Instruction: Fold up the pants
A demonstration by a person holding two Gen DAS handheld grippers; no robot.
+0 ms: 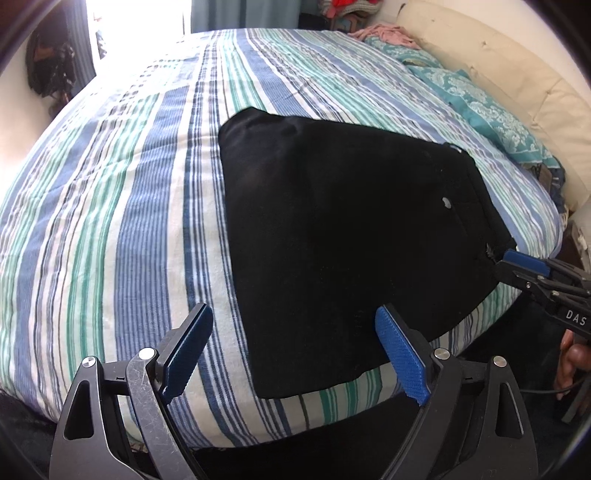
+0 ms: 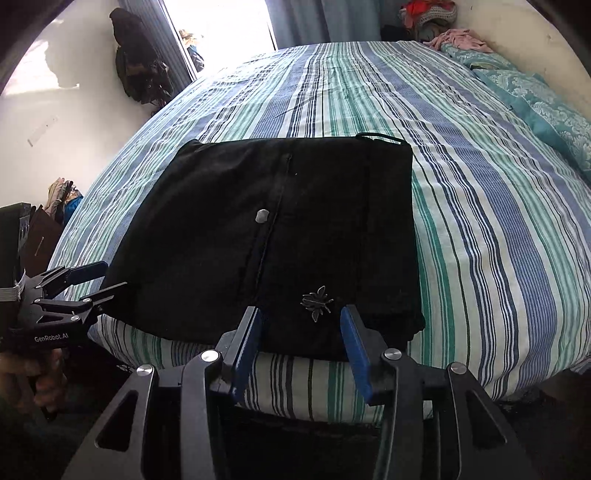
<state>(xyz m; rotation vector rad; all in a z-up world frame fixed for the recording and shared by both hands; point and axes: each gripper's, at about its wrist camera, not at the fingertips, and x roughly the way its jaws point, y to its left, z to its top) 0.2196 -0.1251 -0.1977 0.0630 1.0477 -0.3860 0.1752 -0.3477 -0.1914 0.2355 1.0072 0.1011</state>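
Black pants (image 1: 351, 236) lie folded into a flat block on the striped bed, near its front edge; they also show in the right wrist view (image 2: 280, 236), with a metal button (image 2: 262, 216) and a small metal ornament (image 2: 317, 302) on top. My left gripper (image 1: 295, 328) is open at the block's near left corner, empty; it also shows in the right wrist view (image 2: 107, 277). My right gripper (image 2: 301, 317) is open, its jaws on either side of the pants' front edge beside the ornament; it also shows in the left wrist view (image 1: 508, 264) at the pants' right corner.
The striped blue, green and white bedspread (image 1: 122, 221) covers the bed. Teal patterned pillows (image 1: 480, 107) and a cream headboard (image 1: 517, 62) are at the right. A pink cloth (image 2: 458, 38) lies at the far end. A bright window (image 2: 221, 26) is beyond.
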